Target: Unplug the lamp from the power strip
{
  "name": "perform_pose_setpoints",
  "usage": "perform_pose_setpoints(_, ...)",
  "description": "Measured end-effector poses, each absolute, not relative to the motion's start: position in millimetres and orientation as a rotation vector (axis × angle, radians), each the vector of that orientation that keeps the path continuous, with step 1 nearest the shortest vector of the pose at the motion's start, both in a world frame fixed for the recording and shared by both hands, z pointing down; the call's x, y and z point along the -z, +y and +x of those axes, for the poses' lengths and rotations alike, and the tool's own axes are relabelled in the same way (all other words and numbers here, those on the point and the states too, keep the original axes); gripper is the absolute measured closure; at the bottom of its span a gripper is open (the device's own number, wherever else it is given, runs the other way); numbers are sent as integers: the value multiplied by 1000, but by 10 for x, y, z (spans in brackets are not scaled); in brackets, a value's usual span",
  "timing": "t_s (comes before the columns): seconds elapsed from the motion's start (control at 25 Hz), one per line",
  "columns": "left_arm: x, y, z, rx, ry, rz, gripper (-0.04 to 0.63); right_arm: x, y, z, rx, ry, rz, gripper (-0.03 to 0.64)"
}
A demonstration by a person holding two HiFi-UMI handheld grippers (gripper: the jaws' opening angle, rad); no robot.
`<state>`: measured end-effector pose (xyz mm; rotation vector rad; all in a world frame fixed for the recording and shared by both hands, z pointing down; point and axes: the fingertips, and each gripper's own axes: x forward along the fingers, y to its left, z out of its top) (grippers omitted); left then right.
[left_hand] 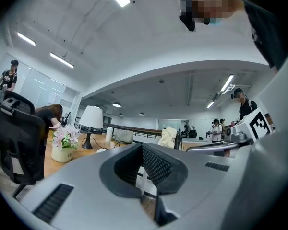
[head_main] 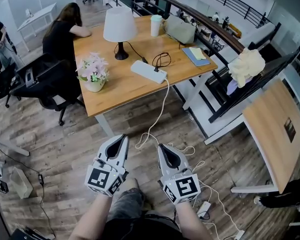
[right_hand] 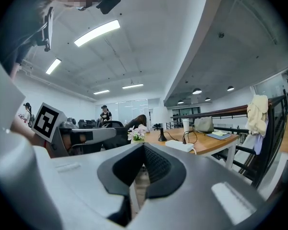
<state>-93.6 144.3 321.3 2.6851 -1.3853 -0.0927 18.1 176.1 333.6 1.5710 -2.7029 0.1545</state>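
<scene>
A white-shaded lamp [head_main: 119, 28] stands on the wooden desk [head_main: 120, 91]. Its black cord runs to a plug [head_main: 156, 68] seated in the white power strip [head_main: 148, 71] near the desk's front edge. Both grippers are low over the floor, well short of the desk, pointing level toward it. My left gripper [head_main: 124, 137] and right gripper [head_main: 161, 147] each have their jaws together with nothing between them. The left gripper view shows the lamp [left_hand: 91, 120] far off. In the right gripper view the power strip [right_hand: 180, 146] lies on the desk ahead.
A flower pot [head_main: 94, 75], a cup [head_main: 155, 25], a bag [head_main: 180, 30] and a notebook [head_main: 196, 55] share the desk. A person [head_main: 64, 30] sits at its far left by a black chair [head_main: 45, 81]. The strip's white cable [head_main: 160, 109] trails onto the floor. A second table [head_main: 280, 129] stands right.
</scene>
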Motion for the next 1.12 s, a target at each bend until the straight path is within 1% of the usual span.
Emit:
perform_pose_setpoints(0.76, -3332, 582, -1098, 101, -1296, 2727, 598, -3424, 952, -44, -175, -2657, 1635, 609)
perform_pose_setpoints(1.12, -3367, 330, -1074, 106, -1274, 2722, 598, -3476, 724, 16, -182, -2633, 1649, 609)
